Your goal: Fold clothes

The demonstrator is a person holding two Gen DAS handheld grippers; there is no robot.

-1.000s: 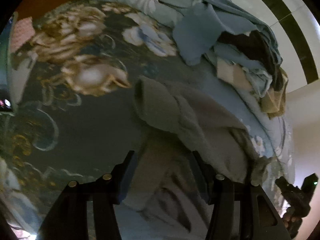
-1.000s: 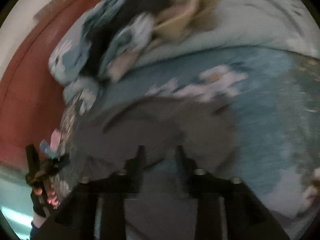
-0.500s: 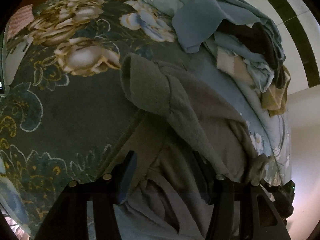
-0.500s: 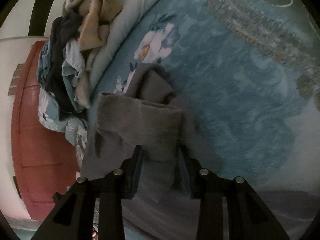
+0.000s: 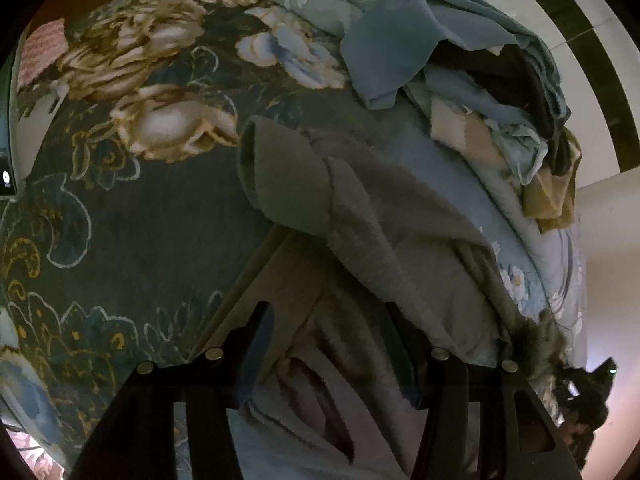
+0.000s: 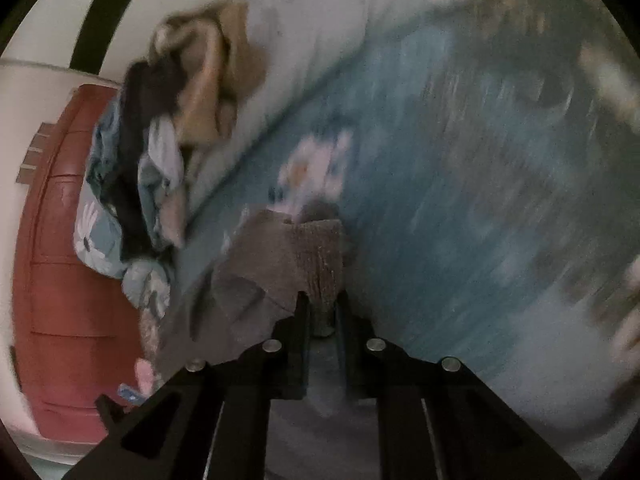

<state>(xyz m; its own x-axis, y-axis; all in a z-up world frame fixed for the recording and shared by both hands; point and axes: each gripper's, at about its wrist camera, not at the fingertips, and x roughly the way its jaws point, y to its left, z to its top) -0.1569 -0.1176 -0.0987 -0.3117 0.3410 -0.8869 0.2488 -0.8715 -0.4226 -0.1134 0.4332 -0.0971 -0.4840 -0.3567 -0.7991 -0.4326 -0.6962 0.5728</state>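
From the left wrist, the left gripper (image 5: 328, 344) stands with its jaws parted over the grey fleece garment (image 5: 360, 216), which lies rumpled on the dark floral bedspread (image 5: 132, 208) just below a heap of clothes (image 5: 480, 92); whether its pads press the cloth I cannot tell. From the right wrist, blurred, the right gripper (image 6: 322, 304) is closing, a fold of the grey garment (image 6: 304, 256) pinched between its jaws.

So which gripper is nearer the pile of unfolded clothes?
Neither clearly: both the left gripper and right gripper, closing, sit on the grey garment, the pile beyond.
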